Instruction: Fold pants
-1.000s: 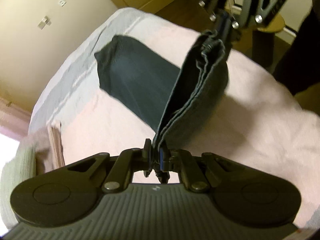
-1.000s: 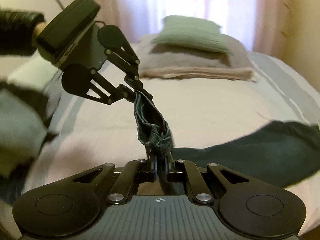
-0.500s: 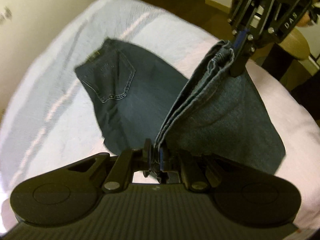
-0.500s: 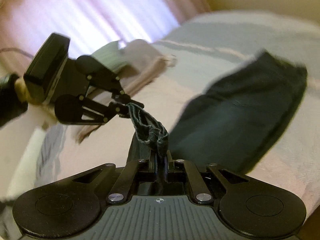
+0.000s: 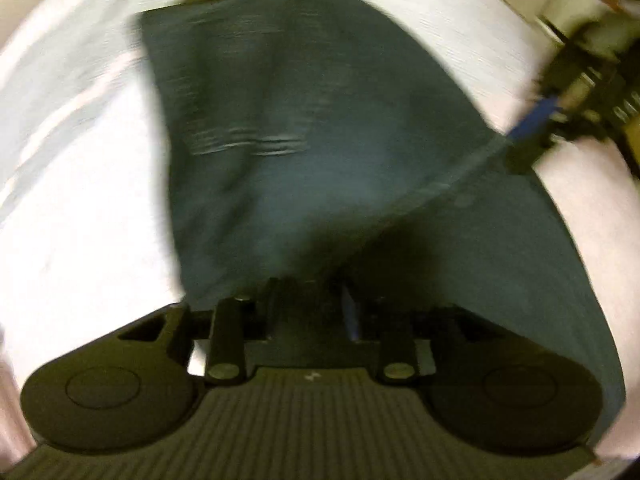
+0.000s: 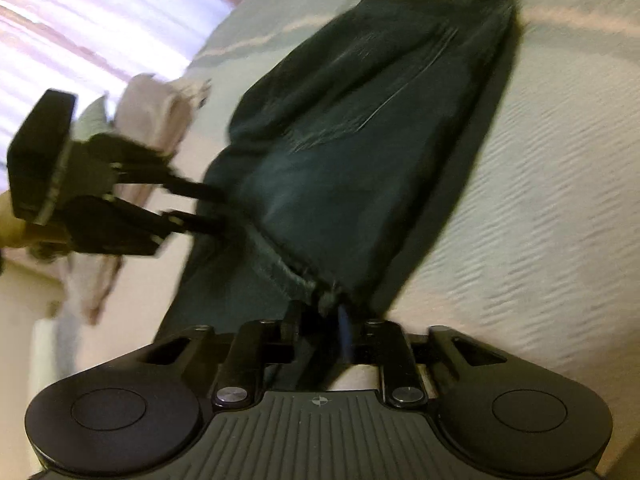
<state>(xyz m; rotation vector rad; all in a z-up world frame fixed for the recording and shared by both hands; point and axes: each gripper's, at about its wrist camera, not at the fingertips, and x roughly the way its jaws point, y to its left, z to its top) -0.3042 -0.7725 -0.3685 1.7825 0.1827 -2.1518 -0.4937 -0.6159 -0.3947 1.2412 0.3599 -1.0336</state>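
Dark blue jeans point(image 5: 300, 120) lie folded over themselves on the pale bedspread point(image 5: 80, 220), the leg ends laid toward the waist. My left gripper point(image 5: 310, 296) stands open at the near edge of the top layer, its fingers spread with denim just ahead of them. In the right wrist view the jeans point(image 6: 360, 140) stretch away up the bed. My right gripper point(image 6: 320, 312) has its fingers parted, and the bunched hem sits loosely at their tips. The left gripper point(image 6: 224, 206) shows there with two separated fingers at the cloth's edge. The right gripper point(image 5: 516, 152) is blurred at the hem's far corner.
The bedspread point(image 6: 540, 200) has bare room to the right of the jeans. Pillows and a folded blanket point(image 6: 152, 112) lie at the head of the bed under a bright curtained window point(image 6: 80, 20). A hand point(image 6: 12, 220) holds the left gripper.
Both grippers carried the leg ends over and down onto the waist part. The raised fold now lies flat, and both sets of fingers have spread apart from the hem.
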